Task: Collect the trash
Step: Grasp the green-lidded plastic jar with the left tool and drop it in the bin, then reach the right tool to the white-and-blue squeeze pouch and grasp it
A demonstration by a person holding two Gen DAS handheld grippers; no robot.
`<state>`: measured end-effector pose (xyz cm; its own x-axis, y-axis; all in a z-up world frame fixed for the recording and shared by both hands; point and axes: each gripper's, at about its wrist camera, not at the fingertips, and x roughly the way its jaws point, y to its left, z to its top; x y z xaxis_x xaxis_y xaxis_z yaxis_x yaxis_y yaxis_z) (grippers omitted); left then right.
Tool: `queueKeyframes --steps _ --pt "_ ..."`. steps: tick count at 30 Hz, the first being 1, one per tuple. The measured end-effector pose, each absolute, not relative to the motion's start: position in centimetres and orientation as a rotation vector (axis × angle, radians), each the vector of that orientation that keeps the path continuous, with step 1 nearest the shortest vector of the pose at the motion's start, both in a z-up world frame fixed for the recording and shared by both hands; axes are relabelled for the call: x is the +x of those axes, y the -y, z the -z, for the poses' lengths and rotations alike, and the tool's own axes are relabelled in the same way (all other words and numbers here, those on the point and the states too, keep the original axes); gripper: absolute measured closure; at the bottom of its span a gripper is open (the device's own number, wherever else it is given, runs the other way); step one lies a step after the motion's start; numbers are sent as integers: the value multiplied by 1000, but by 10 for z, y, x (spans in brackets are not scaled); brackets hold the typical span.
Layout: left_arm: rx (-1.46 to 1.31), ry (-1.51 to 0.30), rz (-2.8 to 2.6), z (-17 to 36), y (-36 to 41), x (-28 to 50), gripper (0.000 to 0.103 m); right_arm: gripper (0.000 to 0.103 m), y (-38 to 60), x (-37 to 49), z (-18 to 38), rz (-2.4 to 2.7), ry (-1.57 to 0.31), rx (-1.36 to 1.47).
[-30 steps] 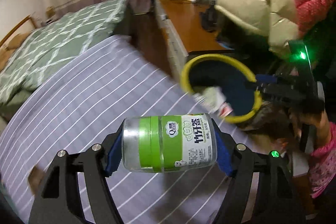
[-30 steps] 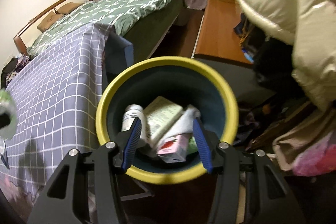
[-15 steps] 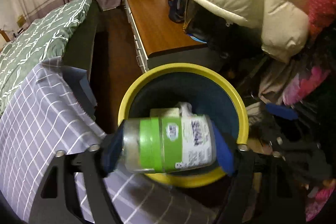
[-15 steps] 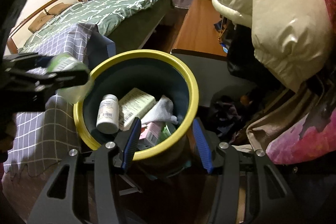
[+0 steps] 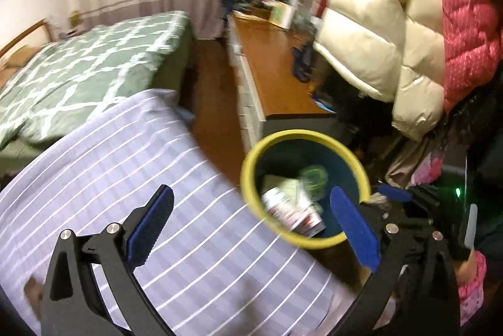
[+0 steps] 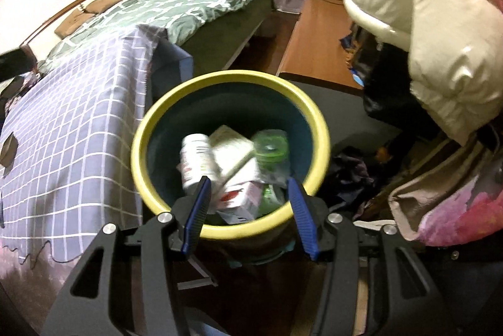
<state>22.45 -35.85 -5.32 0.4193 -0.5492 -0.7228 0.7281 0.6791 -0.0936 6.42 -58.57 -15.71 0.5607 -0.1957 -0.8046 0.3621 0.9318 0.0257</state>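
Looking down my left gripper (image 5: 251, 222), I saw its blue pads (image 5: 151, 226) spread wide with nothing between them; the jaws had just been opening. Beneath it lay the grey checked cloth (image 5: 125, 166), and past its edge stood the yellow-rimmed bin (image 5: 248, 166). The green-lidded jar (image 5: 312, 178) lay inside the bin, blurred, beside a white bottle (image 5: 283, 208) and a small carton (image 5: 309, 222).

My right gripper (image 6: 248, 213) was set at the near rim of the same bin (image 6: 138, 147), a blue pad on either side of that rim. The jaws stood about half apart; I could not tell from that view whether the pads pressed on the bin wall or merely flanked it. From that camera the bin's dark teal inside was plain, and in it the white bottle (image 6: 196, 159) leaned at the left, a pale box (image 6: 234, 153) lay in the middle, and the jar (image 6: 272, 147) sat at the right with its green lid facing up. A red-and-white carton (image 6: 239, 197) lay nearest my pads.

Around the bin, the green patterned bed (image 6: 176, 5) lay behind the checked cloth, a wooden desk (image 6: 317, 43) ran along the right, and a cream puffer jacket (image 6: 440, 37) hung above it. In the left view, the jacket (image 5: 377, 37) hung beside a red quilted one (image 5: 468, 21).
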Motion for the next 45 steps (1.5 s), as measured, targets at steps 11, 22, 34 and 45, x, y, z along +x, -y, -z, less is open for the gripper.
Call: queueKeyframes --steps 11,22,34,45 --pt "104 -741 525 32 168 176 5 54 520 100 159 190 -952 107" --pt "39 -731 186 41 11 123 5 54 357 150 138 -207 -947 -67" --pt "-18 -695 85 38 -50 99 5 54 175 181 129 -637 -956 -206" --pt "-64 -735 104 53 -57 101 5 55 138 194 164 -628 -1018 -320"
